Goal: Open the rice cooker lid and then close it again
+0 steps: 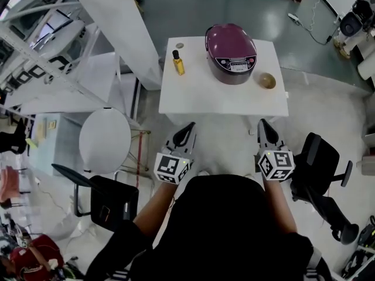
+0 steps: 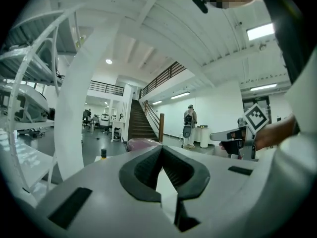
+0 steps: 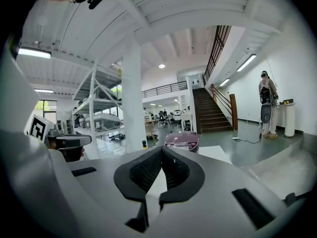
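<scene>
Both claws are pressed together and hold nothing: the left claw (image 1: 188, 127) (image 2: 161, 148) and the right claw (image 1: 263, 123) (image 3: 161, 148) each show their ridged black pads meeting at the tips with only bare desk behind them. They hang side by side in the air at the near edge of the desk, well short of everything on it, each with its marker cube (image 1: 173, 167) toward the person.

The rice cooker (image 1: 230, 52) (image 2: 143, 144) (image 3: 182, 140), maroon with a light control panel on its front, stands at the far middle of the white desk (image 1: 222, 101) with its lid down. To its left, near but apart, a small yellow bottle (image 1: 178, 62) (image 2: 103, 153) (image 3: 144, 144) with a dark cap stands upright. To its right, toward the desk's right edge, sits a small brown bowl (image 1: 268, 81). A little round disc (image 1: 180, 45) lies at the far left corner.

Around the desk, the head view shows a round white side table (image 1: 105, 140) and a black chair (image 1: 108, 198) to the left, and another black chair (image 1: 319, 168) to the right. A thick white column (image 1: 117, 22) and a white shelving rack (image 1: 41, 45) stand at the left. Far off, a person (image 2: 188, 125) (image 3: 267, 108) stands by a staircase (image 2: 138, 123) (image 3: 210, 110).
</scene>
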`<state>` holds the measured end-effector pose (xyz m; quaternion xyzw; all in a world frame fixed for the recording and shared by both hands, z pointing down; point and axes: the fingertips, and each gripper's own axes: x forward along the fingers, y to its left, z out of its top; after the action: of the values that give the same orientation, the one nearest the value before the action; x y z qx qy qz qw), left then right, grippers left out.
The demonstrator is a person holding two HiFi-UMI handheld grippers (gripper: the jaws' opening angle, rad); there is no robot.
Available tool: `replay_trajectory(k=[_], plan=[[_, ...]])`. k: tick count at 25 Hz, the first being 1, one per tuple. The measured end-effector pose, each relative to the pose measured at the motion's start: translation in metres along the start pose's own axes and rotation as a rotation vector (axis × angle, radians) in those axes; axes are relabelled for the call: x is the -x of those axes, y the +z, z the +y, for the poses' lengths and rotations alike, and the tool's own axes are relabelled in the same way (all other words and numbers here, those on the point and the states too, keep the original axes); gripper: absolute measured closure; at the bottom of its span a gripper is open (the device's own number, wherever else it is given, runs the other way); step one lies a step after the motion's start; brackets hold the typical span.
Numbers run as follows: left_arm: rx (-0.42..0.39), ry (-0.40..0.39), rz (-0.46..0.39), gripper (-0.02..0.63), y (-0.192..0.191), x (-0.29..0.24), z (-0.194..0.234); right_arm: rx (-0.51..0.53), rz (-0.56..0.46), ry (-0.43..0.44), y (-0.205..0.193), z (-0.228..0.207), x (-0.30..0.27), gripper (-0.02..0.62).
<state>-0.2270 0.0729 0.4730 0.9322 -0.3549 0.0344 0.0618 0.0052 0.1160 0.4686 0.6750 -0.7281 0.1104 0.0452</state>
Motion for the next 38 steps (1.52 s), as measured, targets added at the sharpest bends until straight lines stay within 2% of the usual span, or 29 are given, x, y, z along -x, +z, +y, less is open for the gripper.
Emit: replay_trajectory(k=[5, 8, 11, 15, 20, 24, 28, 31, 34, 38], plan=[[-0.033, 0.039, -0.026, 0.603, 0.019, -0.007, 0.012, -0.013, -0.005, -0.047, -0.001, -0.021, 0.015, 0.595], [-0.055, 0.045, -0.017, 0.603, 0.022, -0.008, 0.014, 0.030, 0.015, -0.065, -0.004, -0.034, 0.021, 0.595], [-0.032, 0.066, -0.014, 0.603, 0.017, -0.005, 0.015, 0.087, 0.021, -0.100, 0.000, -0.048, 0.026, 0.595], [-0.003, 0.119, -0.015, 0.603, 0.007, 0.001, 0.022, 0.087, 0.052, -0.139, -0.006, -0.062, 0.029, 0.595], [0.025, 0.107, 0.029, 0.603, -0.008, 0.008, 0.026, 0.100, 0.071, -0.143, -0.010, -0.061, 0.025, 0.596], [0.058, 0.149, 0.039, 0.603, -0.023, 0.022, 0.037, 0.133, 0.077, -0.127, -0.012, -0.053, 0.024, 0.596], [0.069, 0.161, 0.048, 0.603, -0.031, 0.026, 0.038, 0.122, 0.093, -0.119, -0.020, -0.047, 0.023, 0.595], [0.064, 0.142, 0.045, 0.603, -0.030, 0.026, 0.029, 0.136, 0.099, -0.107, -0.022, -0.040, 0.025, 0.596], [0.051, 0.108, 0.055, 0.603, -0.035, 0.023, 0.019, 0.182, 0.078, -0.048, -0.020, -0.018, 0.022, 0.596], [0.073, 0.100, 0.063, 0.603, -0.045, 0.021, 0.008, 0.183, 0.055, 0.007, -0.021, 0.005, 0.022, 0.596]])
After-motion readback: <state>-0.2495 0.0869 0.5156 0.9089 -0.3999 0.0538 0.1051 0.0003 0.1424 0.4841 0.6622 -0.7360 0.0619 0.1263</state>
